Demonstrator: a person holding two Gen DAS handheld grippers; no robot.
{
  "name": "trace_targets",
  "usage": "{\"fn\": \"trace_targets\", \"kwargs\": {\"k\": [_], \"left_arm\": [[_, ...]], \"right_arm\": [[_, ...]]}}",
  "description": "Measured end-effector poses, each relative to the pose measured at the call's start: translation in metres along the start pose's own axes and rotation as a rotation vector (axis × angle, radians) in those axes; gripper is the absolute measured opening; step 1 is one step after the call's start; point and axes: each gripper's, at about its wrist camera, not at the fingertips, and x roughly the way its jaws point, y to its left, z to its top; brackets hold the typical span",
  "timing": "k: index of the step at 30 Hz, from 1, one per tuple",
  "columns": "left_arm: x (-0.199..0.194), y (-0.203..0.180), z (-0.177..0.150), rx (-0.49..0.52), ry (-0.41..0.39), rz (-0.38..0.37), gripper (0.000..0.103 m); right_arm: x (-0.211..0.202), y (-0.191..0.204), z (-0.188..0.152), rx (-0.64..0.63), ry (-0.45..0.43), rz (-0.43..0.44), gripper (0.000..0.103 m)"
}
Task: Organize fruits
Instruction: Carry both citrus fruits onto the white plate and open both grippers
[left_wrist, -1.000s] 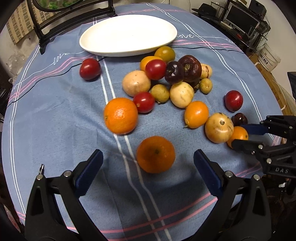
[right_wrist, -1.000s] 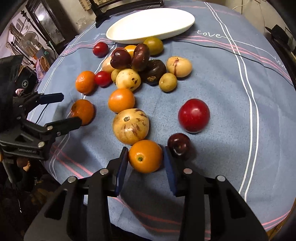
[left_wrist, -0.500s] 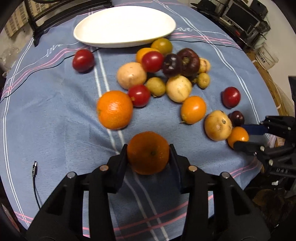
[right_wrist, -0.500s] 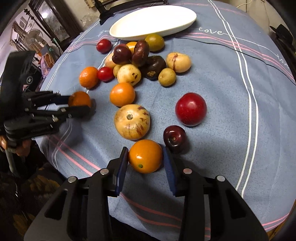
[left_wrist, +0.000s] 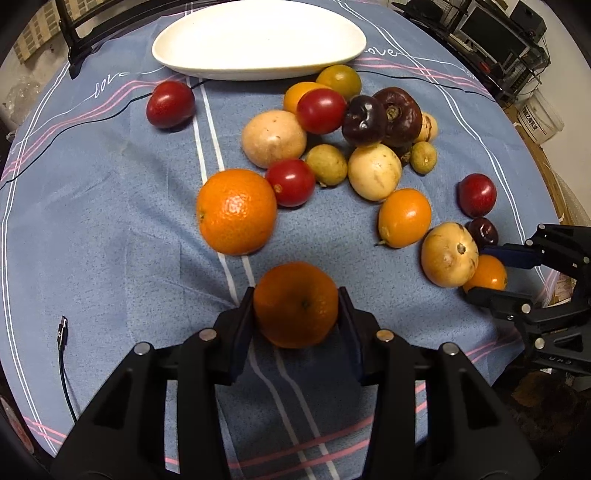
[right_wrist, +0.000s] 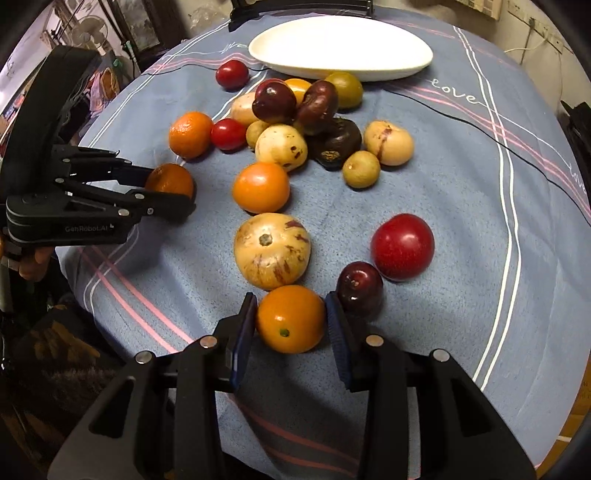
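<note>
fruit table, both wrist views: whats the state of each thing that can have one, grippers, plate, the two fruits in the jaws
left gripper: shut on the mandarin
mandarin: clamped between the pads
right gripper: shut on the orange fruit
orange fruit: clamped, beside the dark plum
white plate: empty, upright on the cloth

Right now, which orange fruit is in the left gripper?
The darker, dimpled mandarin, clamped between the left gripper pads; the brighter, bigger orange sits free beyond it.
</note>
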Motion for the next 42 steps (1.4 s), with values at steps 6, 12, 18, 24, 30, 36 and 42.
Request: {"fn": "trace_targets", "kwargs": {"k": [6, 12, 18, 24, 30, 36, 42], "left_arm": [[-0.023, 0.015, 0.004, -0.035, -0.050, -0.042, 0.043], [-0.053, 0.028, 0.032, -0.071, -0.125, -0.065, 0.043], [-0.095, 0.042, 0.109, -0.097, -0.275, -0.065, 0.043], [-0.101, 0.057, 0.196, -0.118, -0.337, 0.013, 0.043], [-0.057, 0.061, 0.231, -0.168, -0.261, 0.121, 0.043], [-0.016, 0.064, 0.243, -0.186, -0.189, 0.150, 0.043], [0.010, 0.064, 0.253, -0.165, -0.160, 0.193, 0.043]], "right_arm": [[-0.019, -0.019, 0.013, 0.065, -0.020, 0.064, 0.038], [-0.048, -0.039, 0.049, 0.108, -0.114, 0.114, 0.038], [-0.089, -0.052, 0.132, 0.048, -0.281, 0.098, 0.038], [-0.097, -0.064, 0.223, 0.023, -0.397, 0.069, 0.038], [-0.040, -0.088, 0.278, 0.086, -0.338, 0.061, 0.038], [0.012, -0.103, 0.300, 0.123, -0.248, 0.059, 0.038], [0.054, -0.109, 0.313, 0.131, -0.162, 0.032, 0.038]]}}
